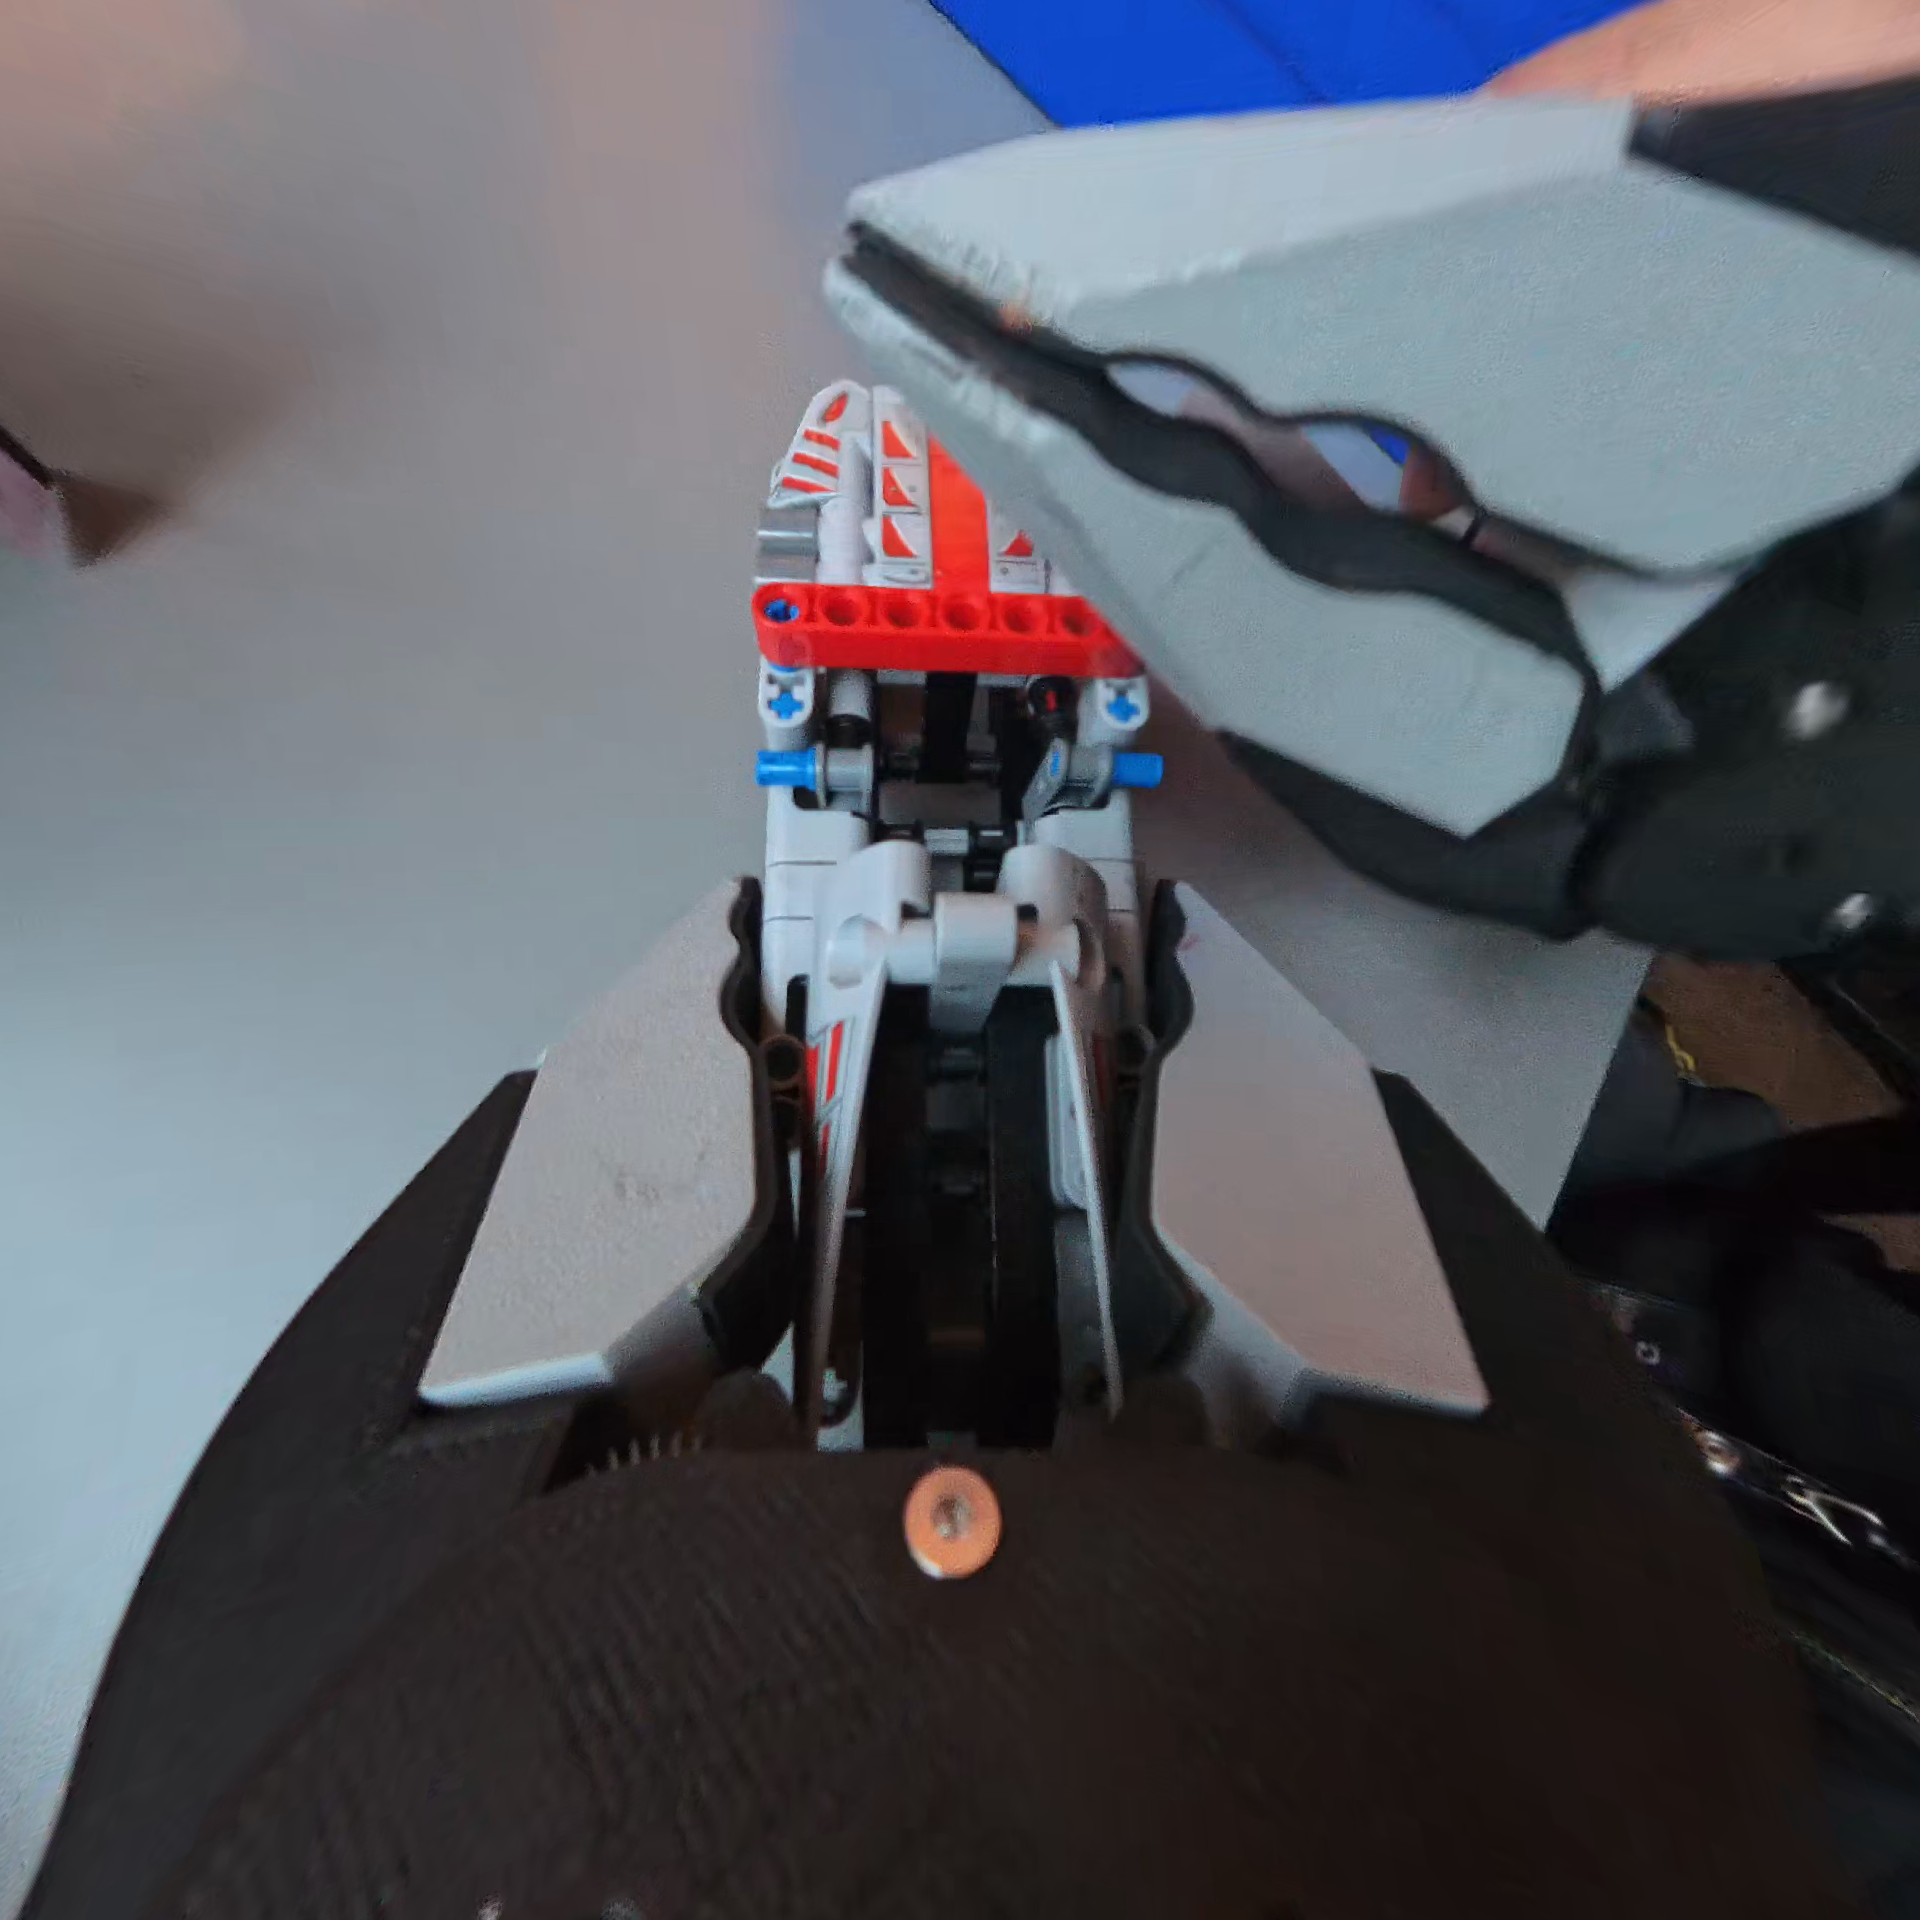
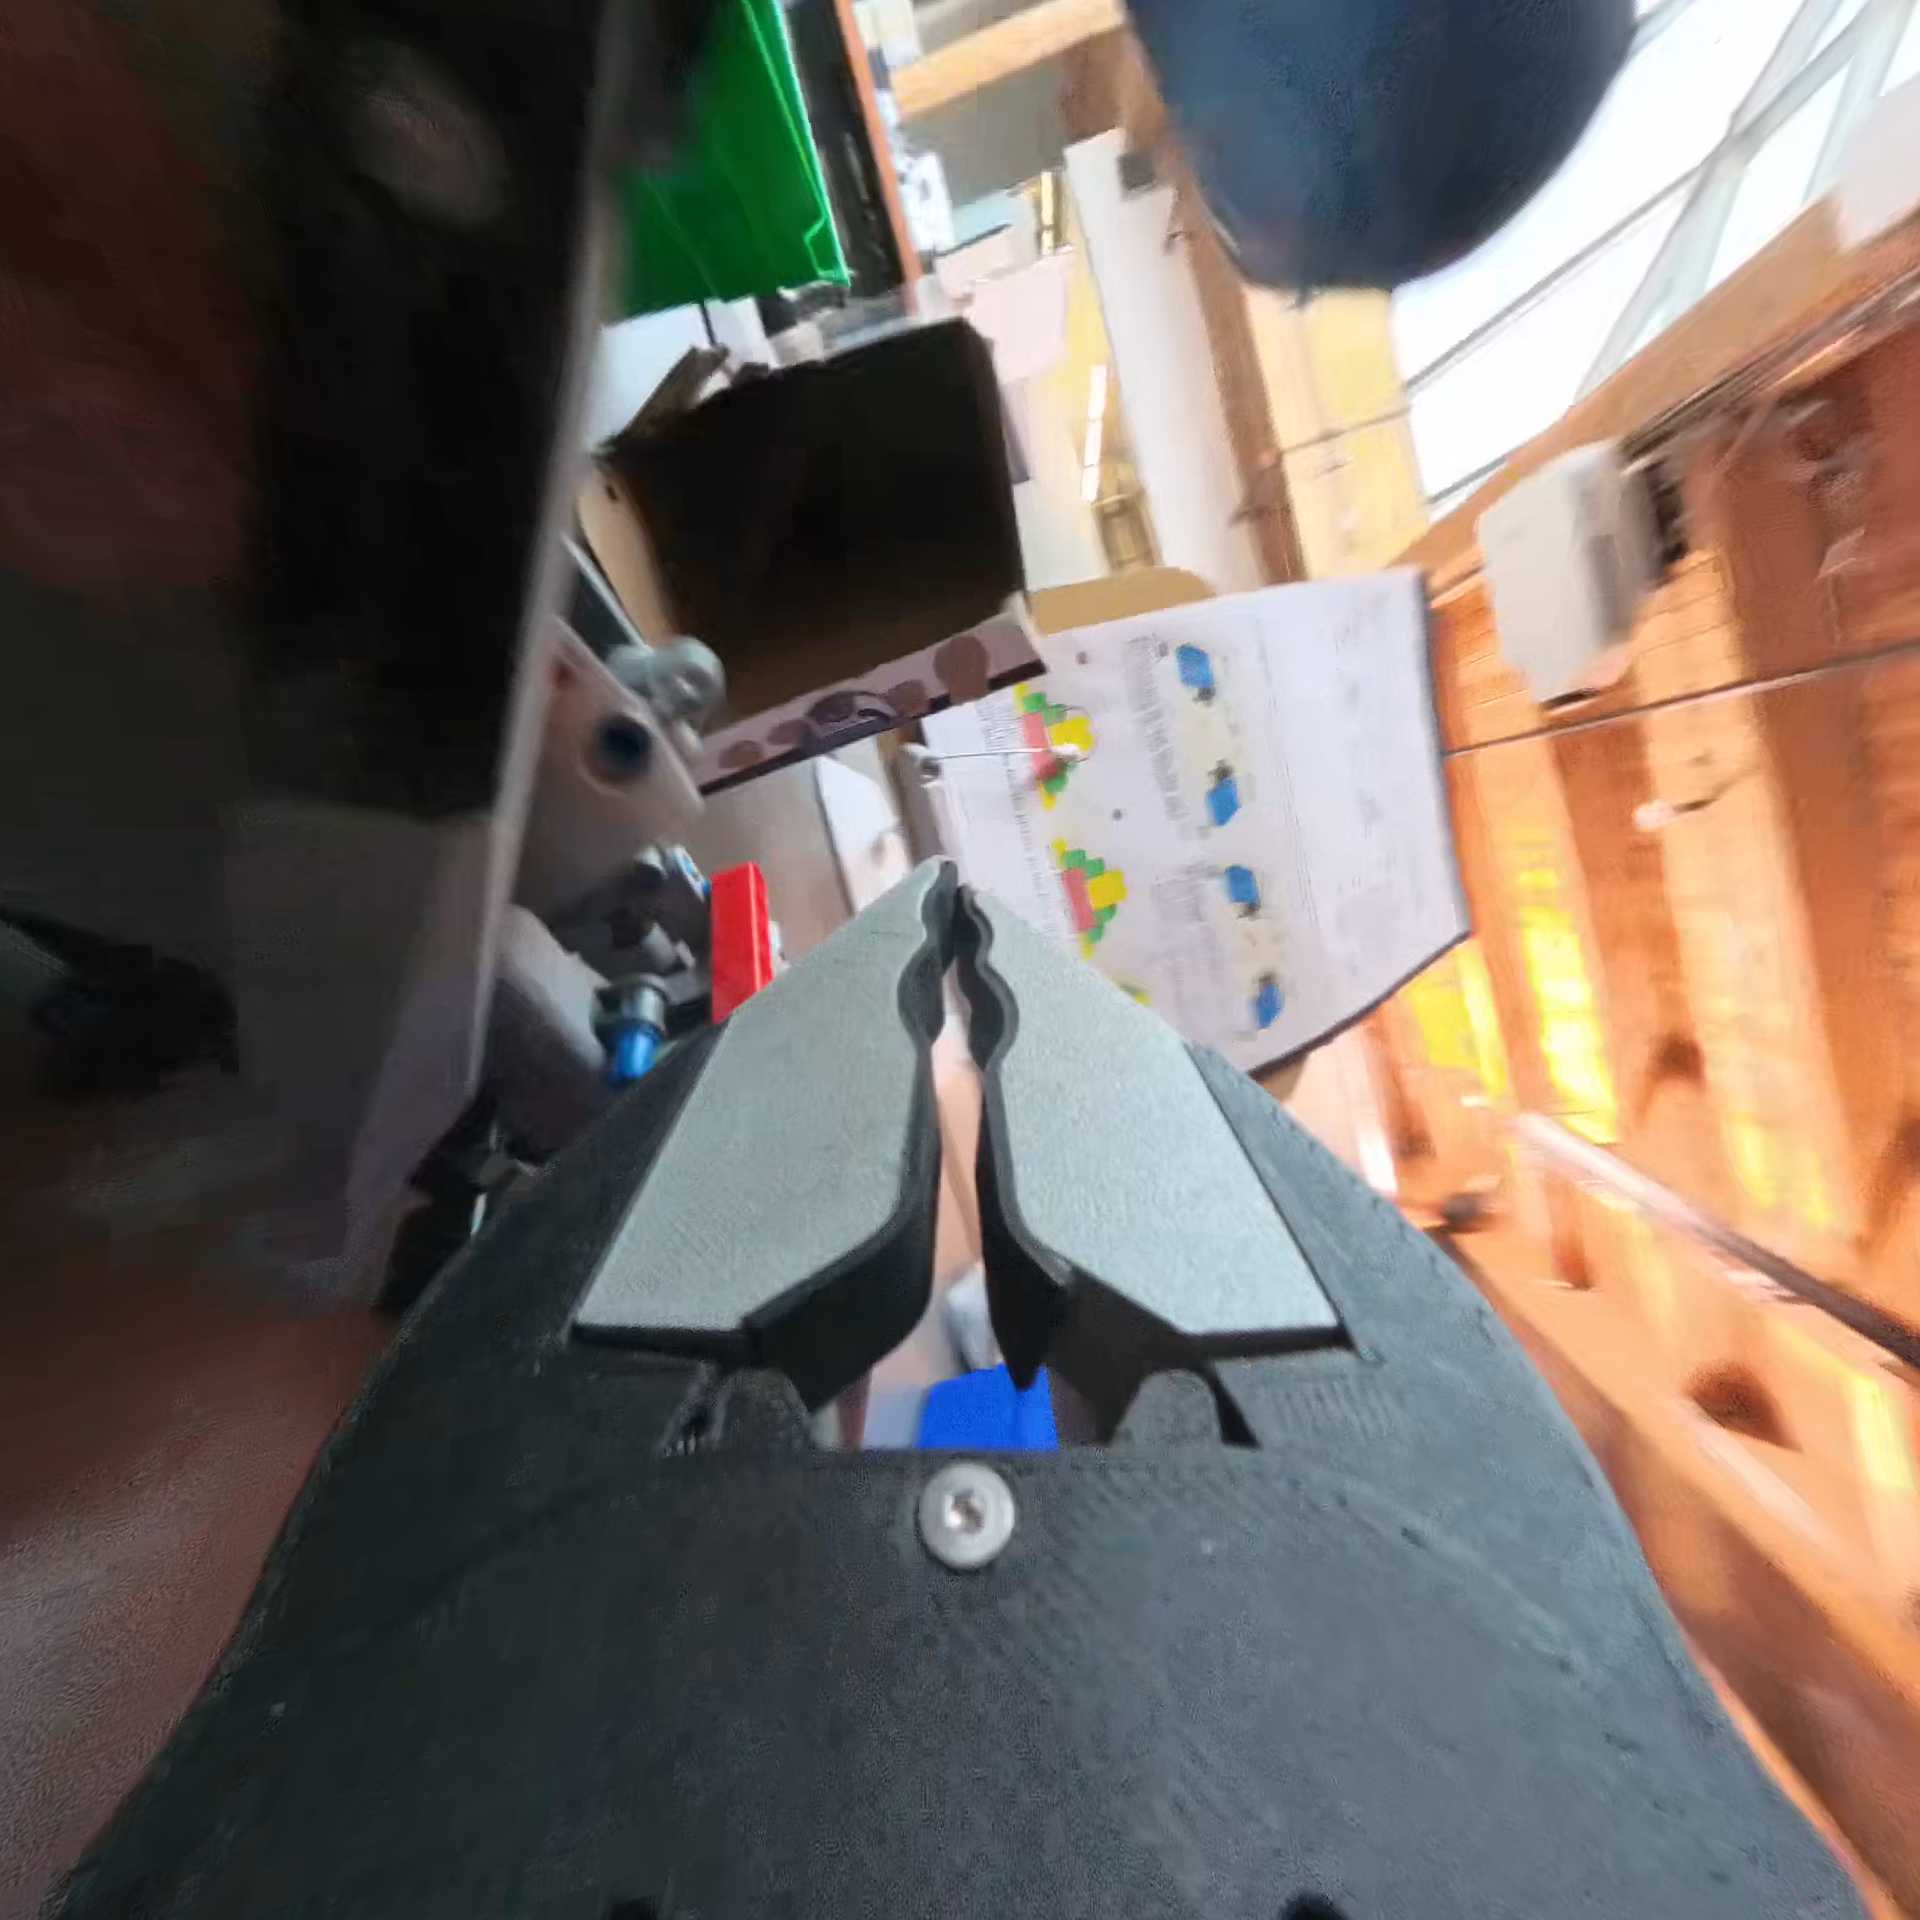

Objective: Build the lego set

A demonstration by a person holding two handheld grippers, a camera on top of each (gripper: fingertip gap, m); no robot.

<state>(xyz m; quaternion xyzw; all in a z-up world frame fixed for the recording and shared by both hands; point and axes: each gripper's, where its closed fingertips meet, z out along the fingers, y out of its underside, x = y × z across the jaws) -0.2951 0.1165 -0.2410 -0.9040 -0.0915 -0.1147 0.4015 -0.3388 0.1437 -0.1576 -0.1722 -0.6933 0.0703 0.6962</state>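
Note:
My left gripper (image 1: 951, 899) is shut on a white, red and black lego model (image 1: 940, 748), held up off the table. The model has a red beam with holes (image 1: 935, 623) across it and blue pins (image 1: 781, 769) at both sides. My right gripper (image 1: 847, 260) comes in from the upper right, shut and empty, its tip just above the model's far end. In the right wrist view my right gripper (image 2: 956, 894) is shut with nothing between its fingers. Part of the model, a red piece (image 2: 740, 940) and a blue pin (image 2: 631, 1044), shows at its left.
A grey table surface (image 1: 364, 831) lies below the model. A blue surface (image 1: 1195, 52) is at the top. The right wrist view shows an instruction sheet (image 2: 1236, 810), a cardboard box (image 2: 831, 509), a green bin (image 2: 727, 166) and brick walls (image 2: 1714, 883). My hands' fingertips stand some 9 centimetres from each other.

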